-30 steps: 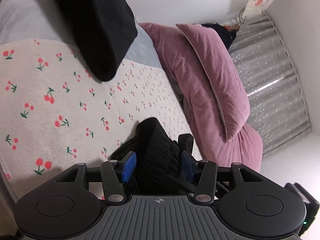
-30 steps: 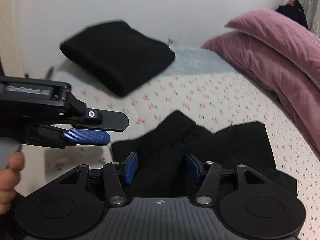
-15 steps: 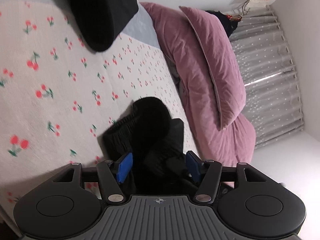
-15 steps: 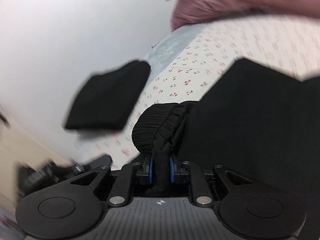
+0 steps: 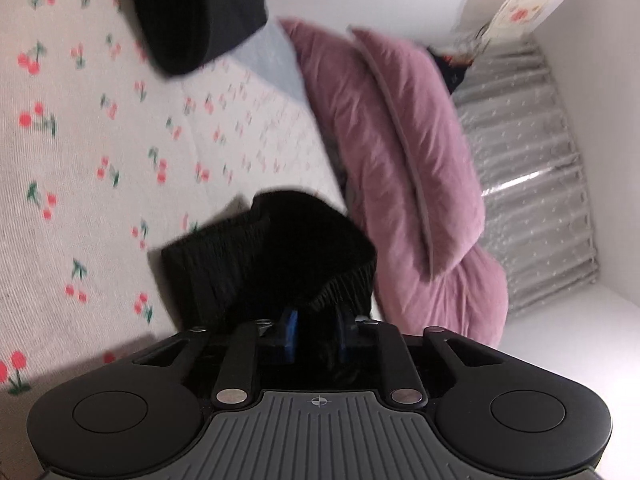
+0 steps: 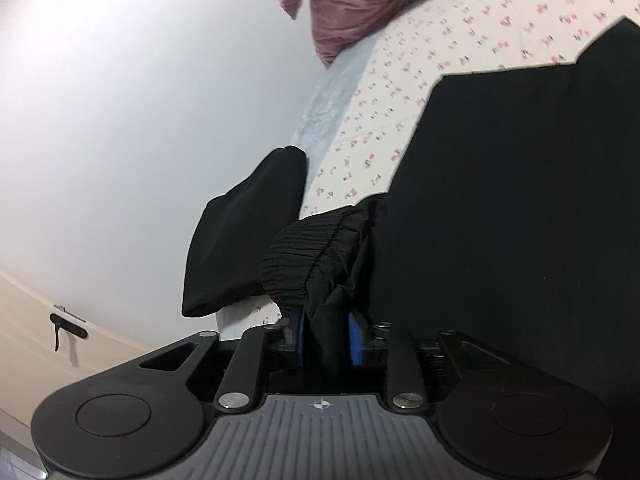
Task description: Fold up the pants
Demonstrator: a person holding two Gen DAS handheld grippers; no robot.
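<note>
Pants [image 5: 280,248] waistband bunched between both claws' blue pads, over cherry-print sheet [image 5: 80,152]

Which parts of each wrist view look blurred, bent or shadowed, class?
Left wrist view: the cherry-print sheet is motion-smeared, and the black pants cast a soft shadow on it. Right wrist view: sharper, but fisheye bends the wall, and the pants lose detail.

Black pants [image 5: 280,248] on a cream bedsheet [image 5: 80,160] printed with red cherries; mauve-pink pillows [image 5: 400,152], a silver dotted curtain [image 5: 532,168], blue tool pads [image 6: 354,340].
</note>
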